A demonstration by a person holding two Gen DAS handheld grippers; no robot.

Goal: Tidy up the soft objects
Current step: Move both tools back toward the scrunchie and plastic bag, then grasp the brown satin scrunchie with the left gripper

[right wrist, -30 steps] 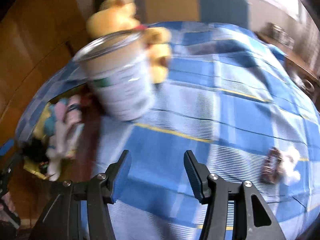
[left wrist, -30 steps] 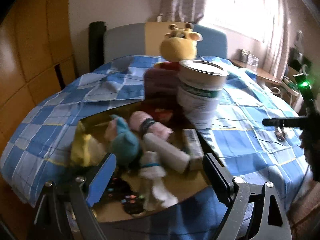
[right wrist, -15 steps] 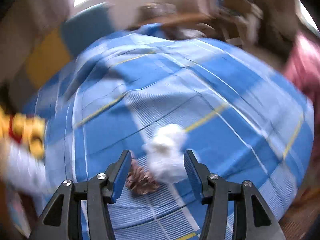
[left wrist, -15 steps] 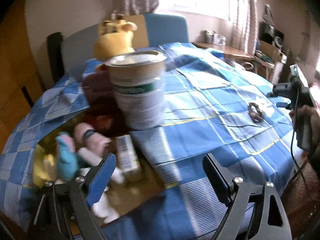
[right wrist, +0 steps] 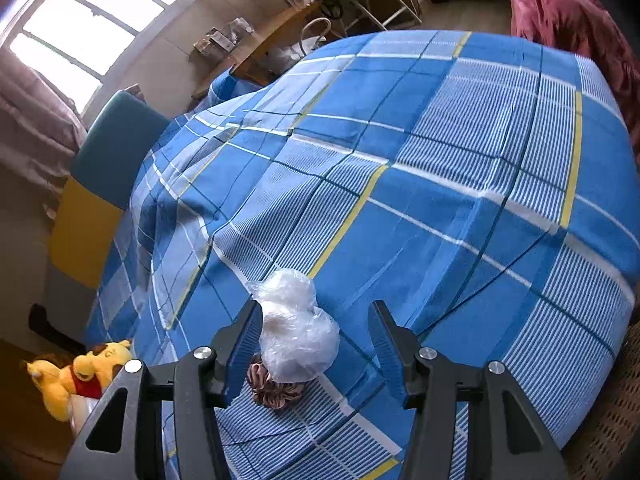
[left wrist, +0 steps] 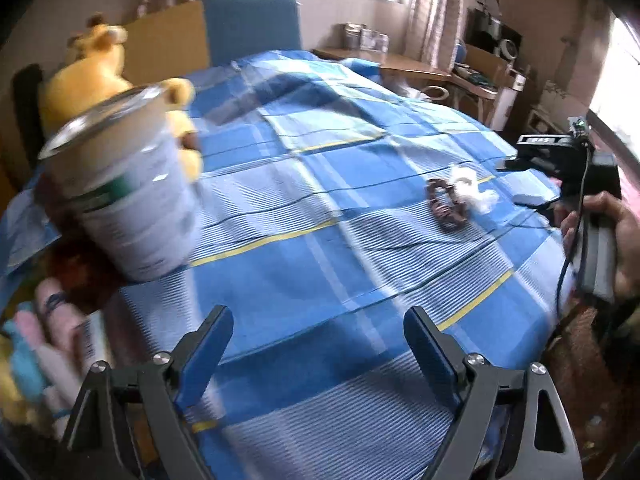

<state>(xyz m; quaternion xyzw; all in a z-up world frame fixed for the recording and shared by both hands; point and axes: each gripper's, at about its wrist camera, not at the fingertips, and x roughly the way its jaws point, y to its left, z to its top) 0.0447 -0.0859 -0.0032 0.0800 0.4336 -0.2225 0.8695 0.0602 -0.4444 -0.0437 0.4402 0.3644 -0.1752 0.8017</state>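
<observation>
Right gripper [right wrist: 316,340] is spread wide and empty, hovering over the crumpled plastic bag [right wrist: 296,332] on the blue checked cloth [right wrist: 440,200]; the bag sits between the fingers but off-centre, hugging the left one. Brown scrunchie [right wrist: 276,388] lies touching the bag on the near side, partly tucked under it. For a clean pick I'd shift the gripper slightly toward its own left so the bag is centred, drop until the fingertips nearly meet the cloth, then close slowly. The bag is thin film and will collapse and slide, and the cloth can get pinched along with it. Take care not to catch the scrunchie unless both are wanted. Pose: right tool angles down at the bed from its near edge; in the left view the person's hand [left wrist: 612,240] grips the handle. Left gripper [left wrist: 316,344] is also wide apart, holding nothing, held low over the cloth, well away from the bag [left wrist: 468,188]. The tin can [left wrist: 124,200], yellow plush [left wrist: 92,76] and a blurred pile of soft items [left wrist: 44,344] are off to its left.
</observation>
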